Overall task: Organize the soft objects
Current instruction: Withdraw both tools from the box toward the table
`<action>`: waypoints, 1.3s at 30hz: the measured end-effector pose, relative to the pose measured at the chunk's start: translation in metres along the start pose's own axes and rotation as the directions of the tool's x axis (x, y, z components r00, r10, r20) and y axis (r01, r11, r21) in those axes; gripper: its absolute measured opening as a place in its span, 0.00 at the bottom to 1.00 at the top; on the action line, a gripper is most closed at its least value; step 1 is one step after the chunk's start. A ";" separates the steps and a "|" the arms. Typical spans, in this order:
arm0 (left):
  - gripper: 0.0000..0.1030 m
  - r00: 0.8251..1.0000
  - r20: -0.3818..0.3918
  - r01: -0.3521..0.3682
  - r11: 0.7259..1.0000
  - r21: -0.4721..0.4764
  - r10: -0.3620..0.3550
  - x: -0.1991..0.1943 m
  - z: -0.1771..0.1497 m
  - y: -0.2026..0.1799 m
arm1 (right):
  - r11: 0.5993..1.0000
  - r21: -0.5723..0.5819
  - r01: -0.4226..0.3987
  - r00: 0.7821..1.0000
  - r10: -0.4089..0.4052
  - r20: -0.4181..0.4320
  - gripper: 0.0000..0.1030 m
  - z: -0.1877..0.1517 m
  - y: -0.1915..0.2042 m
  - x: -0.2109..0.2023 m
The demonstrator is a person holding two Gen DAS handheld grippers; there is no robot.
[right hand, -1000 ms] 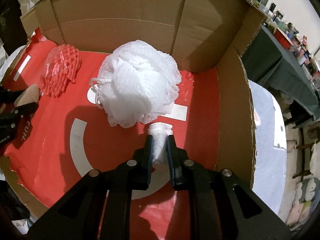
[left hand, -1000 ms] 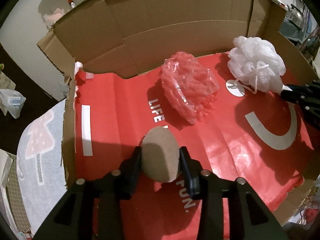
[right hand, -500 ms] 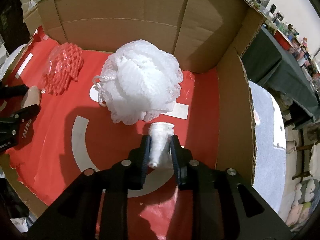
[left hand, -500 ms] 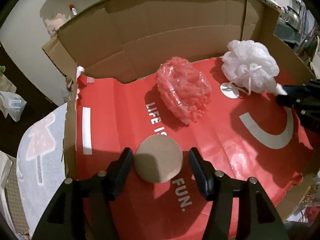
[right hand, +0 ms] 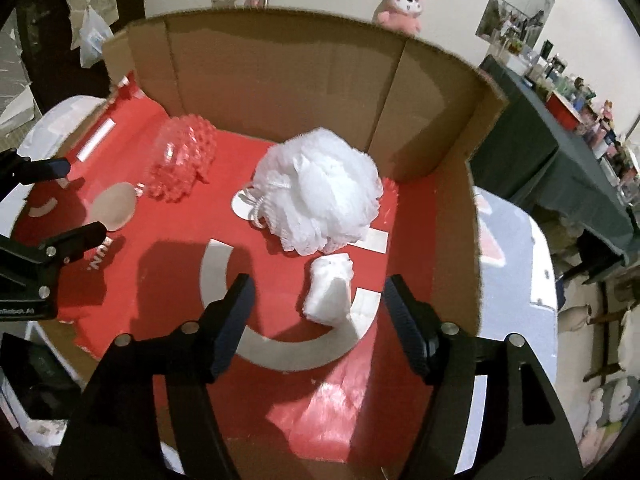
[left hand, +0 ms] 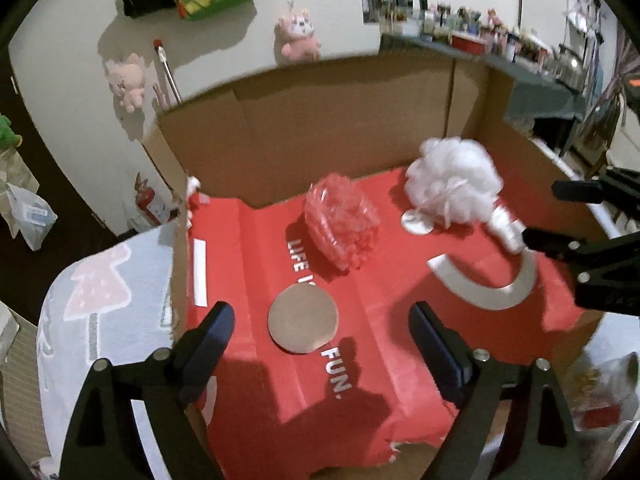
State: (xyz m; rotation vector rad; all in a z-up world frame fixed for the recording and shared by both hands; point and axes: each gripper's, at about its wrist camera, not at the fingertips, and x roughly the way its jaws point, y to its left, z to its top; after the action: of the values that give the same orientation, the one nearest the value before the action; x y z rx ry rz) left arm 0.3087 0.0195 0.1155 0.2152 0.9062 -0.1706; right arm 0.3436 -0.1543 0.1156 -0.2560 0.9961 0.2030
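An open cardboard box (left hand: pixel 304 136) with a red printed floor (left hand: pixel 400 280) holds the soft things. A round tan pad (left hand: pixel 303 319) lies flat on the floor, just ahead of my open, empty left gripper (left hand: pixel 320 328); it also shows in the right wrist view (right hand: pixel 113 206). A red mesh bundle (left hand: pixel 342 222) (right hand: pixel 182 164) lies behind it. A white mesh pouf (left hand: pixel 454 182) (right hand: pixel 318 194) sits at the back right. A small white foam piece (right hand: pixel 330 290) (left hand: pixel 508 228) lies in front of the pouf, just ahead of my open, empty right gripper (right hand: pixel 318 304).
The box walls (right hand: pixel 276 80) rise behind and on the right (right hand: pixel 456 236). A pale printed cloth (left hand: pixel 100 304) lies under the box. Pink plush toys (left hand: pixel 298 38) hang on the wall. A dark table (right hand: pixel 560 160) with small items stands at the right.
My left gripper opened and let the tan pad drop flat on the box floor. My right gripper opened and let go of the white foam piece. Both grippers drew back and up.
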 end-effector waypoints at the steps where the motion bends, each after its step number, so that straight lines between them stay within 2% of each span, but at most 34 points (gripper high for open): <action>1: 0.88 1.000 0.013 0.007 1.000 -0.006 -0.007 -0.006 0.000 0.000 | 1.000 -0.001 0.009 1.000 -0.009 0.015 0.67 -0.001 0.000 -0.007; 4: 0.94 0.998 0.058 0.027 0.999 -0.034 -0.025 -0.027 0.001 0.001 | 1.000 0.001 0.013 0.999 -0.013 0.041 0.69 -0.002 0.001 -0.021; 8: 0.95 0.992 0.121 0.041 0.998 -0.057 -0.033 -0.052 -0.005 0.003 | 1.000 0.008 0.019 0.995 -0.020 0.099 0.70 -0.007 -0.002 -0.047; 13: 0.99 0.975 0.221 0.051 0.996 -0.078 -0.032 -0.094 -0.020 -0.005 | 1.000 0.024 0.004 0.982 -0.009 0.187 0.74 -0.019 -0.001 -0.086; 16: 1.00 0.960 0.275 0.069 0.993 -0.095 -0.040 -0.117 -0.032 -0.010 | 0.999 0.032 -0.003 0.964 -0.006 0.264 0.77 -0.033 0.003 -0.117; 18: 1.00 0.946 0.323 0.072 0.992 -0.105 -0.034 -0.135 -0.043 -0.013 | 0.999 0.035 0.002 0.946 -0.013 0.325 0.82 -0.048 0.009 -0.140; 20: 1.00 0.934 0.357 0.074 0.990 -0.116 -0.028 -0.148 -0.053 -0.016 | 0.999 0.037 0.014 0.929 -0.027 0.370 0.82 -0.062 0.013 -0.158; 28: 1.00 0.884 0.466 0.098 0.987 -0.128 -0.027 -0.191 -0.107 -0.034 | 0.996 0.083 -0.015 0.881 -0.026 0.472 0.84 -0.126 0.025 -0.199; 34: 1.00 0.881 0.470 0.124 0.987 -0.106 -0.061 -0.190 -0.145 -0.050 | 0.993 0.117 -0.023 0.857 -0.041 0.514 0.86 -0.175 0.039 -0.208; 36: 1.00 0.881 0.470 0.123 0.987 -0.099 -0.062 -0.185 -0.158 -0.055 | 0.991 0.125 -0.046 0.854 -0.026 0.520 0.87 -0.189 0.044 -0.205; 39: 1.00 0.885 0.461 0.117 0.989 -0.095 -0.060 -0.176 -0.179 -0.064 | 0.990 0.134 -0.035 0.851 -0.040 0.524 0.87 -0.209 0.055 -0.197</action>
State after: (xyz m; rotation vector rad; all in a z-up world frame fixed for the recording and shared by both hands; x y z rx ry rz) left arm 0.0511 0.0135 0.1417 0.0152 0.4515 -0.2390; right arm 0.0567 -0.1761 0.1679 -0.0633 0.4575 0.1865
